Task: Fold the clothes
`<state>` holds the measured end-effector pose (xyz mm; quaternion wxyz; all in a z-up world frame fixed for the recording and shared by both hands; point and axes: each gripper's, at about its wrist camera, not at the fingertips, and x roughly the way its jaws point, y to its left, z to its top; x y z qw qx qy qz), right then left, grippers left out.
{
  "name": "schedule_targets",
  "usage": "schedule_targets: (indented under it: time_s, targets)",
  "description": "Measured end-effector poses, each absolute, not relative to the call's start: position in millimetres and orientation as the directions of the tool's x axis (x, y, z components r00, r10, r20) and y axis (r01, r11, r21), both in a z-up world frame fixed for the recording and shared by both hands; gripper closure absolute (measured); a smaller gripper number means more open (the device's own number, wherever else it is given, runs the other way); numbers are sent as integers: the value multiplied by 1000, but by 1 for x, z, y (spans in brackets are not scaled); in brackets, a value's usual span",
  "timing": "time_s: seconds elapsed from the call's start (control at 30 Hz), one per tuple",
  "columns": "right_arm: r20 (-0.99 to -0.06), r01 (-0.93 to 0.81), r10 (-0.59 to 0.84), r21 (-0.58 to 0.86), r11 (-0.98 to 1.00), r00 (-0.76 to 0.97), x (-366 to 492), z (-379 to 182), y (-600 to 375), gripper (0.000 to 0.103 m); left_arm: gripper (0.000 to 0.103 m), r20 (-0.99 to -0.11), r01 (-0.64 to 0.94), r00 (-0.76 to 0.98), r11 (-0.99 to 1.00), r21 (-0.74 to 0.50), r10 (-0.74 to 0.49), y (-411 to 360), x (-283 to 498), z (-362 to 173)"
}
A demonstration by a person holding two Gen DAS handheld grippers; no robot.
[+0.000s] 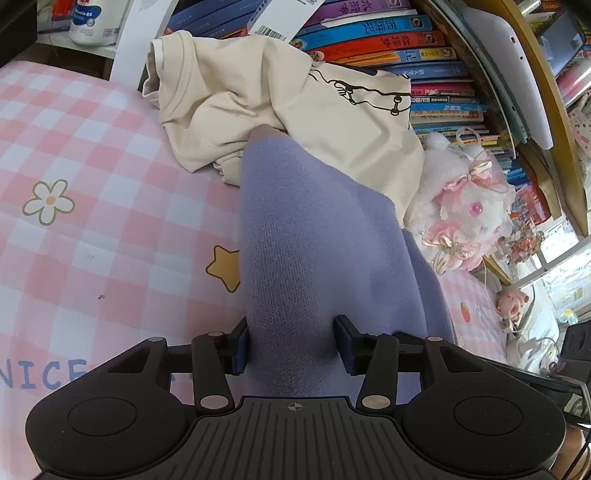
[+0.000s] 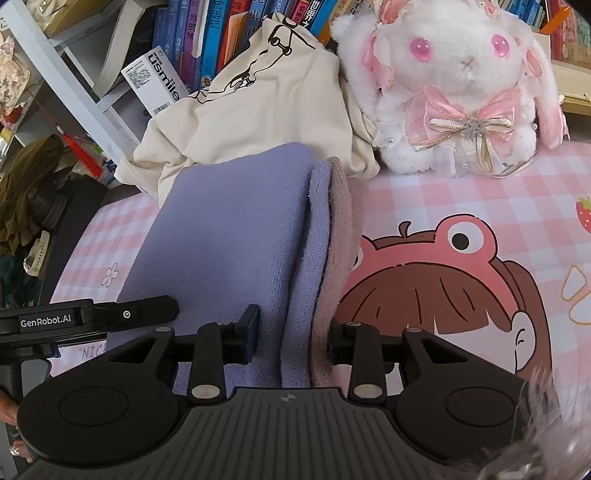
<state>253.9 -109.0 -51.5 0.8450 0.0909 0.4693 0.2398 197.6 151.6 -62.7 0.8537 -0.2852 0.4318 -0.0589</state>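
Gripping the lavender knitted garment (image 1: 314, 240), your left claw (image 1: 291, 345) and right claw (image 2: 293, 341) clamp it mid-fold; next, lay it flat on the pink checked bench (image 1: 92, 166).

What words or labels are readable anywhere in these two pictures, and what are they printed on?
"GenRobot.AI": on the left hand-held gripper, seen in the right wrist view.
"usmile": on the white box by the books.
"NICE": on the pink checked mat, partly cut off.
Book spines: Chinese titles, too blurred to read reliably.
White bottle: label too blurred.
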Motion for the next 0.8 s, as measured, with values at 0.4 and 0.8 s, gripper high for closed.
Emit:
schedule_targets:
  time_s: [0.4, 0.8]
  targets:
    - [-736, -315, 452, 330, 890, 504, 229, -41, -121, 45, 51, -720, -112, 656, 915, -388, -225, 135, 172, -40]
    - [-709, -360, 431, 261, 896, 558, 159, -29, -131, 31, 46, -683, -137, 719, 937, -322, -130, 111, 104, -22]
